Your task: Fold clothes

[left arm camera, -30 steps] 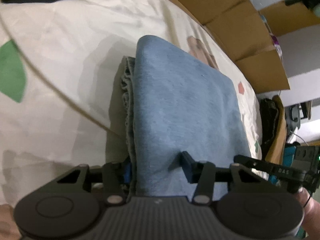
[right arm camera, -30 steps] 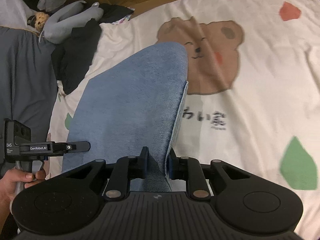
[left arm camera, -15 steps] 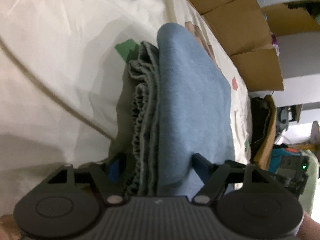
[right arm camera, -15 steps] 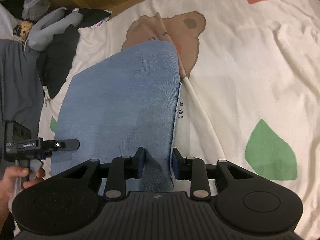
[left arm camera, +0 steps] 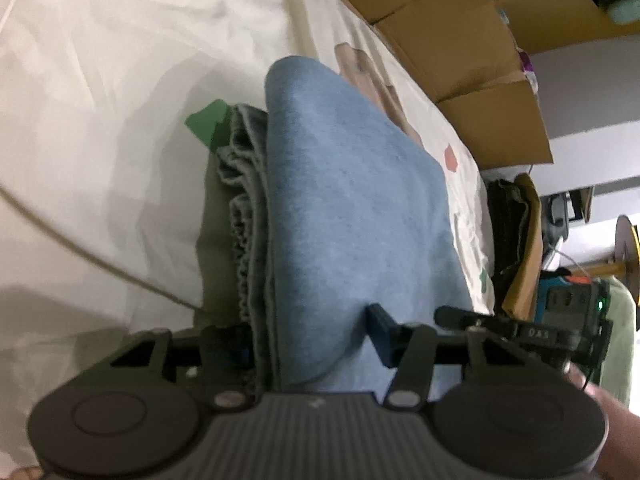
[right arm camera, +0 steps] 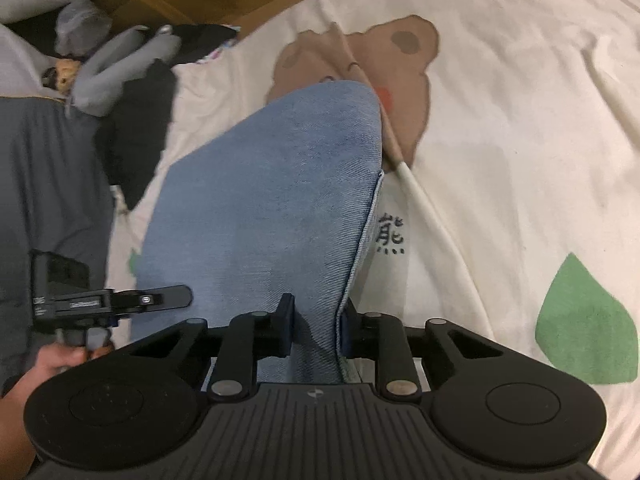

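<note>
Both grippers, left [left arm camera: 310, 336] and right [right arm camera: 316, 330], just closing, clamp the folded jeans [right arm camera: 272, 200]; I next lower them flat onto the sheet [right arm camera: 500, 140].

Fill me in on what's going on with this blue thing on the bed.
A person is folding clothes on a bedsheet printed with a bear, holding a pair of tongs in each hand. The left tongs grip the thick edge of a folded blue garment, where its bunched grey layers show; their jaws have just been closing. The right tongs pinch the opposite edge, jaws also just closing. The garment spans between them, over the sheet.
</note>
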Tool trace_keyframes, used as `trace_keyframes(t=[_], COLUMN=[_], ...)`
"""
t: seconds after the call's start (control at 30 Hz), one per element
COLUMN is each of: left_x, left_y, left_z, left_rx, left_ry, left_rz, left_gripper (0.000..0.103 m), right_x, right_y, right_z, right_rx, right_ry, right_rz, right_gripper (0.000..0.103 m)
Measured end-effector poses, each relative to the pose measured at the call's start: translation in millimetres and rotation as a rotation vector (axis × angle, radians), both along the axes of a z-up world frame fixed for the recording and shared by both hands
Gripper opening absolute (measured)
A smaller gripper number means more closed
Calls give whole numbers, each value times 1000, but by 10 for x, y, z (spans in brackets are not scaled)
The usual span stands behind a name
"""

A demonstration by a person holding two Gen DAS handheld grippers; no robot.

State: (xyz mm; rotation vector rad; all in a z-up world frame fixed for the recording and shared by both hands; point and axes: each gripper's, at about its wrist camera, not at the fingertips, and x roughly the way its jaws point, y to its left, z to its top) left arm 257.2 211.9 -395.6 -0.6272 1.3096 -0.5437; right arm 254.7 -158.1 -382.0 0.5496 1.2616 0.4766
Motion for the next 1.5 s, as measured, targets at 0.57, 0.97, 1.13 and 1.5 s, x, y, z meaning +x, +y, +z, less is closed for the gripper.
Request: trace_keyframes(t=[0.57,0.97,1.13,1.5], left_x=[80,32,-2,-96], left_y=[-173,-258,-213,-223], left_z=[-52,129,228,422], left_rx=[23,120,137,119], left_ry=[26,-8,-14,-25], left_rz=[-7,-30,-27,-3], left_gripper=[69,57,52,45], right_x=[118,85,52,1], right_y=[147,189,235,278], right_z=[-260,-20,121,475], right_rx=[47,2,-22,-43], right_ry=[38,-7,-16,-36], right_rz=[-25,-4,3,17], right_gripper=[42,20,19,19])
